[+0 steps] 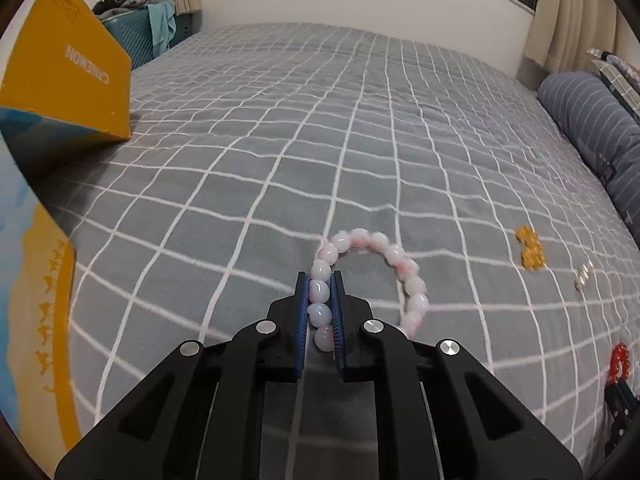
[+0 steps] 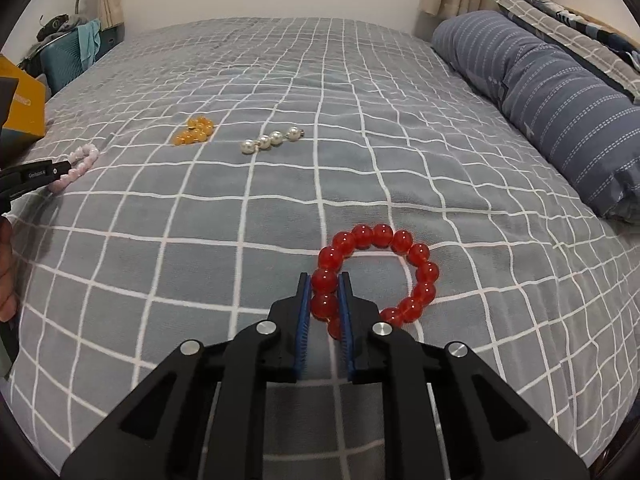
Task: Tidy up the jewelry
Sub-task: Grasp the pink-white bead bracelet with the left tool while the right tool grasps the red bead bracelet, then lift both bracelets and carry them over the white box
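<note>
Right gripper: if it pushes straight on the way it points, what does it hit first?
Likely the bedspread just past the red bead bracelet that the right gripper is shut on; nothing else lies ahead nearby. Depth is unclear.

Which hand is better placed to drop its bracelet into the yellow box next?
Probably left: the yellow box sits beside the left gripper, shut on the pink bracelet; it shows only at the right view's far left.

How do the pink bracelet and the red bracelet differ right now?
The pink bracelet has pale, milky beads; the red bracelet has clear, deep red ones. The left gripper pinches the pink one; the right gripper pinches the red. The pink one lies nearer the yellow box. Both are single loops of round beads on the checked bedspread, gripped at the left side.
</note>
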Demonstrator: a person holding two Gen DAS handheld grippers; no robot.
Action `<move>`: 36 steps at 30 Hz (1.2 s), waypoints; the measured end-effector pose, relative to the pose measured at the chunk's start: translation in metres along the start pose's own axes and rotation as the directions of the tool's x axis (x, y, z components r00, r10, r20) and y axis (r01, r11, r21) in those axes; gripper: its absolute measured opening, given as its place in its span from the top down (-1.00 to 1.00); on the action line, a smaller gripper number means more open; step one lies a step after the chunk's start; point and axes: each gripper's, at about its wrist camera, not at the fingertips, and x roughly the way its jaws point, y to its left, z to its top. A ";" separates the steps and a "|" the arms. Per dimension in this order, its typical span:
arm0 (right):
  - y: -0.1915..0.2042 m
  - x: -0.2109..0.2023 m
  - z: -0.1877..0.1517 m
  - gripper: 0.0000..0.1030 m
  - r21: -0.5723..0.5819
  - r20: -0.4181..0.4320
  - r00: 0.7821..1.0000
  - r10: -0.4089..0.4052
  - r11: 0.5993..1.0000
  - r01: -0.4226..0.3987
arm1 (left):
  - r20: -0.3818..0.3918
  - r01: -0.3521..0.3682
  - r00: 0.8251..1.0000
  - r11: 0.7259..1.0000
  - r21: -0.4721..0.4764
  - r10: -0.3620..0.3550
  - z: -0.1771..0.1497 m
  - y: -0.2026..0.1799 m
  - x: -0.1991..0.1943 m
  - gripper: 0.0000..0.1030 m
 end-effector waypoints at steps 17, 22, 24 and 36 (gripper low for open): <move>0.005 -0.050 0.015 0.75 0.022 -0.004 0.999 0.043 0.999 -0.043 | -0.059 0.135 0.989 0.990 0.050 -0.132 -0.005 -0.006 -0.085 0.81; 0.004 -0.058 0.020 0.75 0.031 0.001 0.999 0.053 0.998 -0.053 | -0.054 0.160 0.986 0.984 0.080 -0.156 -0.006 -0.008 -0.104 0.81; 0.004 -0.062 0.022 0.75 0.037 0.002 0.998 0.061 0.997 -0.061 | -0.061 0.178 0.983 0.980 0.085 -0.174 -0.006 -0.008 -0.108 0.81; 0.015 -0.080 0.036 0.75 0.021 0.019 0.998 0.068 0.997 -0.068 | -0.035 0.183 0.983 0.972 0.144 -0.180 -0.004 -0.003 -0.148 0.81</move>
